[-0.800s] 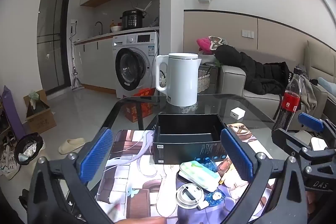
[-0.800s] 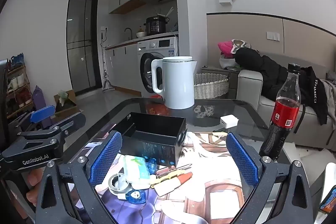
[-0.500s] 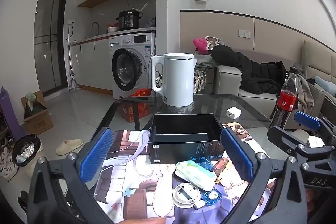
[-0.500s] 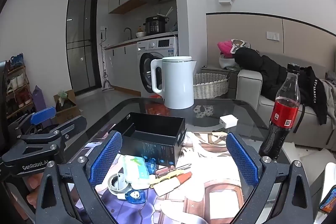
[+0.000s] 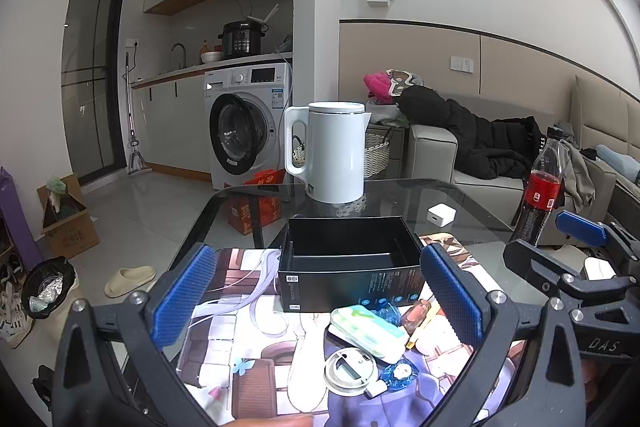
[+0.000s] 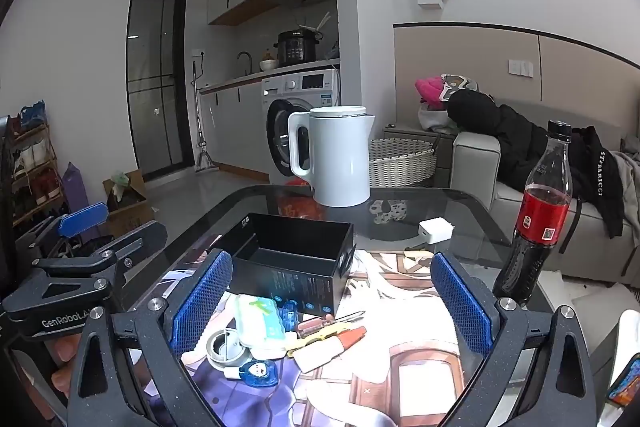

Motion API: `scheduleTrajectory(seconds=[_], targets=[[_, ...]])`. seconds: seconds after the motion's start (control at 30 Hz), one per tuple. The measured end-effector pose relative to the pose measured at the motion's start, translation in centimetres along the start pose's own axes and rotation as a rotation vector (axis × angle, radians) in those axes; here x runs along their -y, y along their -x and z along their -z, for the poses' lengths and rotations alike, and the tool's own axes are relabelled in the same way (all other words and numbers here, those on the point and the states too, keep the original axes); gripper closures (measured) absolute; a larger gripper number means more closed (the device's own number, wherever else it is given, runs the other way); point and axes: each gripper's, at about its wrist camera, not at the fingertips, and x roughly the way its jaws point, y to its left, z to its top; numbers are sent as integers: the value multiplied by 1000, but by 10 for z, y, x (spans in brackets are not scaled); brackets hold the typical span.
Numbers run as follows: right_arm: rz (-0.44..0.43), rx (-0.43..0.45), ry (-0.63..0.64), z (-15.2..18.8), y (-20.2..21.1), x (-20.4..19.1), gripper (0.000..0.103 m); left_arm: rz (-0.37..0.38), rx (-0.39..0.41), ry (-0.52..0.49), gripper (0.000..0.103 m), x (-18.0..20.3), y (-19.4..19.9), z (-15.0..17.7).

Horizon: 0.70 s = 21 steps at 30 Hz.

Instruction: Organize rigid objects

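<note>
From your left wrist view, your left gripper [image 5: 316, 295] has its blue pads spread wide with nothing between them, angled down toward the table, which reads as a ready stance before a first pick. The open black box [image 5: 349, 261] sits at the frame's centre on the printed mat [image 5: 240, 339], mouth up and empty, so it looks like the intended container. The loose items lie just below it, toward you: a white-and-green case [image 5: 366, 327] leaning over a round white lid [image 5: 351, 371], a blue snowman trinket [image 5: 398, 375] at lower centre, and a small reddish tube [image 5: 414, 311] against the box's front wall. They are bunched and partly overlapping, so you will likely have to lift the top one first. Your right gripper [image 5: 576, 251] pokes in at the right edge.

From your right wrist view, the right gripper [image 6: 330, 305] is likewise spread and empty, framing the same pile at lower centre. Here the box [image 6: 294, 259] sits upper left of the pile, and a screwdriver [image 6: 344, 317] and a pink-tipped stick [image 6: 332, 343] show more clearly. The white kettle [image 6: 340, 163], cola bottle [image 6: 536, 219] and white charger [image 6: 435, 230] stand well apart on the glass table [image 6: 460, 215], seemingly outside the job. Your left gripper [image 6: 84, 239] waits at the left edge.
</note>
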Motion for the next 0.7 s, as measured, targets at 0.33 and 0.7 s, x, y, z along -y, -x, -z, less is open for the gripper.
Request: scheduleTrajectory(seconds=[0.33, 0.7], targets=[[-5, -4, -6, -1, 0, 2, 2, 4, 0, 2, 0, 1, 0, -1], [-6, -4, -4, -1, -1, 1, 2, 5, 1, 2, 0, 0, 0, -1]])
